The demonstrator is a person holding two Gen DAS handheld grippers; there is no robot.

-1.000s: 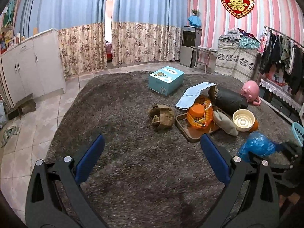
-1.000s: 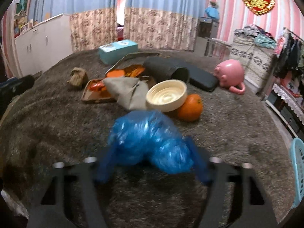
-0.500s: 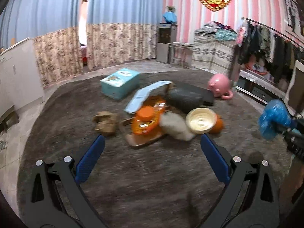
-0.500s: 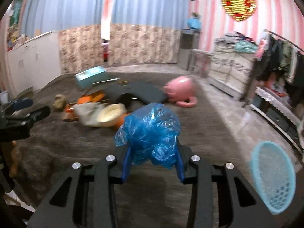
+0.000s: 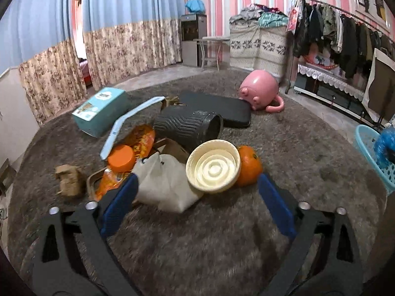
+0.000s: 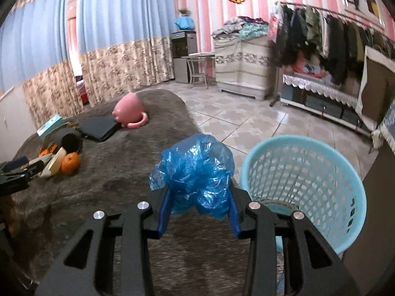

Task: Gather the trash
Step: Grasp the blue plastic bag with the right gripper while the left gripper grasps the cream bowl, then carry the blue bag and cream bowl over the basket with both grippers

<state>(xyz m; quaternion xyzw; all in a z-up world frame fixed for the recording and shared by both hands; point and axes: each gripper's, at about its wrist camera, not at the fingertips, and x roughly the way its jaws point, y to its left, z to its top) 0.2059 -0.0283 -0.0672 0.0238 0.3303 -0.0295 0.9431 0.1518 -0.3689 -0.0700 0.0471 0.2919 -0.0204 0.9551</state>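
Blue plastic bag (image 6: pixel 195 172), crumpled, pinched between the pads of the right gripper (image 6: pixel 198 209), lifted clear of the rug (image 6: pixel 123 172) and just beside the light blue basket (image 6: pixel 303 187), not yet over its rim. Probably one piece nearly binned, the drop not yet made. Plenty left on the rug: white pouch (image 5: pixel 165 185), cream bowl (image 5: pixel 213 169), orange (image 5: pixel 249 165), snack wrapper (image 5: pixel 140 138), brown scrap (image 5: pixel 69 182). Left gripper (image 5: pixel 195 207) wide, having just narrowed slightly, nothing between its pads, aimed at that pile.

Only from the right wrist: the basket's inside, seemingly bare. Only from the left wrist: the pile in detail, with the black bin (image 5: pixel 190 128) on its side.
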